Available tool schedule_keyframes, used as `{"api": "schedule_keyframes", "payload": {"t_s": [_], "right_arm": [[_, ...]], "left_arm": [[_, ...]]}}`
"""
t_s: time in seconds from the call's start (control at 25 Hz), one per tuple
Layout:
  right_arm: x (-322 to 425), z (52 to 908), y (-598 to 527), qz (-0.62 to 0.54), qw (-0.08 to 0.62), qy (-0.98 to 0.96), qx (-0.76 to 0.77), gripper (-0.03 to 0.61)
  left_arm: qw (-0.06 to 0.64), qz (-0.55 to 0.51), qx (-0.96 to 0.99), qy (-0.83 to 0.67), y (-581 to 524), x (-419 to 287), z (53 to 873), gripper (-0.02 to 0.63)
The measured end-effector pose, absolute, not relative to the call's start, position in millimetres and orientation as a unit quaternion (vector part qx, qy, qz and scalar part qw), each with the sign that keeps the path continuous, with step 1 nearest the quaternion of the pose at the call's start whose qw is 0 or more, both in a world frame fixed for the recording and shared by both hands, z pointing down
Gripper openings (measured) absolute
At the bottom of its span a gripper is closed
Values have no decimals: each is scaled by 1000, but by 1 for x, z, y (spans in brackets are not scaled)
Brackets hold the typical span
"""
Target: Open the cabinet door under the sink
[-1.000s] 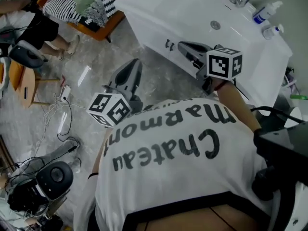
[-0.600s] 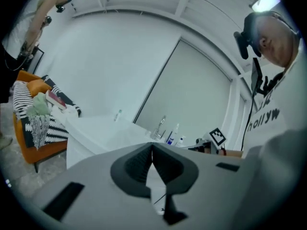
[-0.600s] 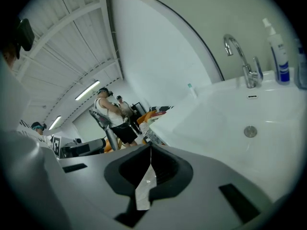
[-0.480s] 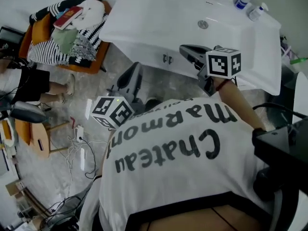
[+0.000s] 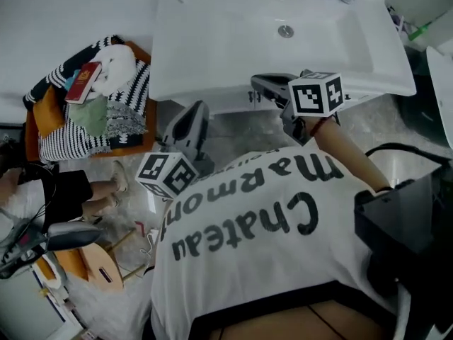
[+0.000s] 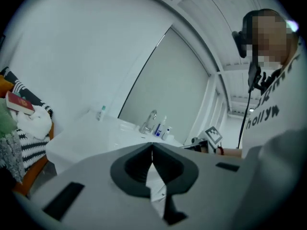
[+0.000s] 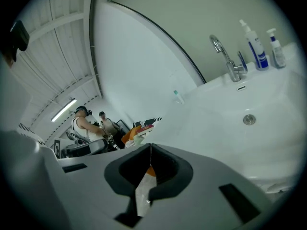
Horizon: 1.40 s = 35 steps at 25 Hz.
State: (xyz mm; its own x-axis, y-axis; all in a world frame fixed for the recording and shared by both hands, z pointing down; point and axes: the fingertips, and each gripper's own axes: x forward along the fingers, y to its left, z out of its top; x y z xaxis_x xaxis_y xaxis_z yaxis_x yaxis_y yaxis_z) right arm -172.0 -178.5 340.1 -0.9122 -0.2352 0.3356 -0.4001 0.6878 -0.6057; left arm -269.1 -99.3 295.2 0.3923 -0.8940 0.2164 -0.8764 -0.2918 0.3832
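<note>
The white sink (image 5: 233,41) fills the top of the head view, its drain (image 5: 286,30) in the basin. Below its front rim only a narrow strip of the white cabinet front (image 5: 219,105) shows, with a small dark handle (image 5: 250,96) on it. My right gripper (image 5: 256,84) is shut and empty, its tips at the sink's front rim just above that handle. My left gripper (image 5: 195,112) is shut and empty too, lower left, short of the cabinet front. In the left gripper view the shut tips (image 6: 152,146) point at the sink (image 6: 96,138). The right gripper (image 7: 151,147) looks over the basin (image 7: 230,128).
An orange chair (image 5: 138,144) piled with striped clothes and a red book stands left of the sink. Bottles (image 7: 254,42) and a faucet (image 7: 228,56) line the sink's back. A seated person (image 5: 49,190) and a wooden stool (image 5: 99,268) are at the left, black equipment (image 5: 403,225) at the right.
The view has swung round so the sink lies straight ahead. Both grippers have come closer to the cabinet front; the right one's tips now reach the sink's rim. Both stayed shut.
</note>
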Motion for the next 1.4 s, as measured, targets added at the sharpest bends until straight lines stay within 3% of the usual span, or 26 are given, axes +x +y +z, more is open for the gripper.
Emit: {"api": "schedule_keyframes", "payload": {"t_s": [0.28,0.68,0.96,1.4], "right_arm": [[-175,369,-165,389,101,-890,217,12],[-120,412,-152,436,120,-863,226,12],[-109,452,-138,456,127,-861,187,12],[-118,554,-162,378,162,-893,183,12]], "left_arm": [[244,19,843,-478,-110,-258,321,8],[294,46,854,-427,-123,-190,368,8],[230,78,872,-425,-115,-169,415,8],[295,117,855,-411,-124,-169,546,8]]}}
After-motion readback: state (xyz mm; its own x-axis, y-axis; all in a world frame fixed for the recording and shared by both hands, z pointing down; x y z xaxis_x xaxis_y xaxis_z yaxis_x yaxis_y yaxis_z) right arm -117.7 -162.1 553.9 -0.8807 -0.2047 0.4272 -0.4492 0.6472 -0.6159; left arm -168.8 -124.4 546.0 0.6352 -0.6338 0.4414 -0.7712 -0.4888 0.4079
